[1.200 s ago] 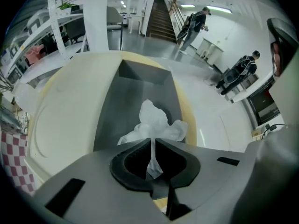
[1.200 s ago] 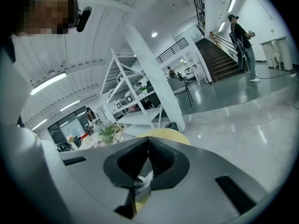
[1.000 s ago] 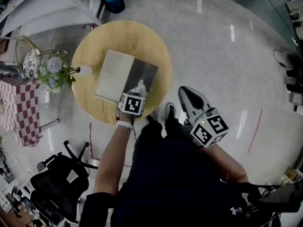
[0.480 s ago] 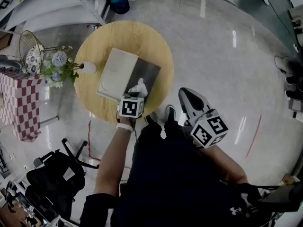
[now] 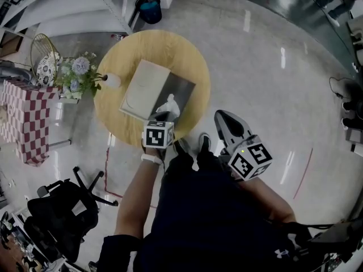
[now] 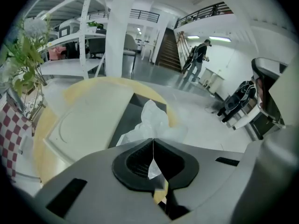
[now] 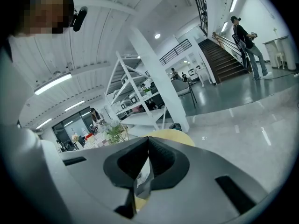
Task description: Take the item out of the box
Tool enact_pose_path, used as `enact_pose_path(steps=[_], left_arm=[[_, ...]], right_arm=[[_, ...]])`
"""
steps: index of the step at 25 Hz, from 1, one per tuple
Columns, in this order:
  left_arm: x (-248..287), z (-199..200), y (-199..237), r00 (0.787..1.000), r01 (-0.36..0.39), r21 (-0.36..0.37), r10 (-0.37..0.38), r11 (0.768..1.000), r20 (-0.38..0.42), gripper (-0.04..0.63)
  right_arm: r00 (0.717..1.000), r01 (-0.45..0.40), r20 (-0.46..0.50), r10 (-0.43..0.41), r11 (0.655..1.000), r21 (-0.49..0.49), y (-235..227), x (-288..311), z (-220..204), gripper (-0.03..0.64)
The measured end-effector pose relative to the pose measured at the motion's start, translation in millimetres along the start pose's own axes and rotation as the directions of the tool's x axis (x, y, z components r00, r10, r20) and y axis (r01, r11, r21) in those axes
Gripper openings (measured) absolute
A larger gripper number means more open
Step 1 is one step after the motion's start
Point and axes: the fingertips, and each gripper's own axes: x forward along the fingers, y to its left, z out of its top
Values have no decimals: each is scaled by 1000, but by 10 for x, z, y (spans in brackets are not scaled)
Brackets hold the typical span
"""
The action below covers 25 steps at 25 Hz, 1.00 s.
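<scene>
Left gripper (image 6: 153,140): jaws are closed together at the tips, with a thin edge of the white crumpled film item (image 6: 152,119) pinched between them. The rest of the item bunches up just beyond the tips, at frame centre in the left gripper view. The grip is on a loose fold rather than the bulk, probably because the soft film offers no firm body to clamp.

In the head view the left gripper (image 5: 163,117) reaches in from below centre. The item (image 5: 170,103) stands over the near part of the dark grey shallow box (image 5: 182,90). I cannot tell whether its underside is clear of the box floor, so I judge the removal to be under way, not finished.

The cream flat lid (image 5: 142,89) lies open, touching the box along its left side. That leaves the box interior exposed to the gripper. Both rest near the middle of the round yellow wooden table (image 5: 187,52).

Right gripper (image 7: 148,138): jaws are together with nothing between them. In the head view it (image 5: 221,116) hangs right of centre, off the table edge and well apart from the box. It looks parked so as not to crowd the lift.

Risk, as a judgement: the light film may snag on the box wall or slip from so narrow a pinch.
</scene>
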Motion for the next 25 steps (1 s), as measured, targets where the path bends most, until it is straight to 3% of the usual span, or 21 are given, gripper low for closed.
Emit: enact_pose_path(steps=[11,19,25], left_arm=[[-607,376,-248,982,8,7,-9,1000,190,20],[-1118,660,-374,940,8,16,-13,1000,341,20],[-1446,830,-444,911,3,37,-18,999,412,20]], right_arm=[[999,-29,36,30,999,-38,143,-112,143,12],[997,-40,64,43,998,-55,201,-107,278,12],[994,-43,97,50,996,-81,251,-107,452,12]])
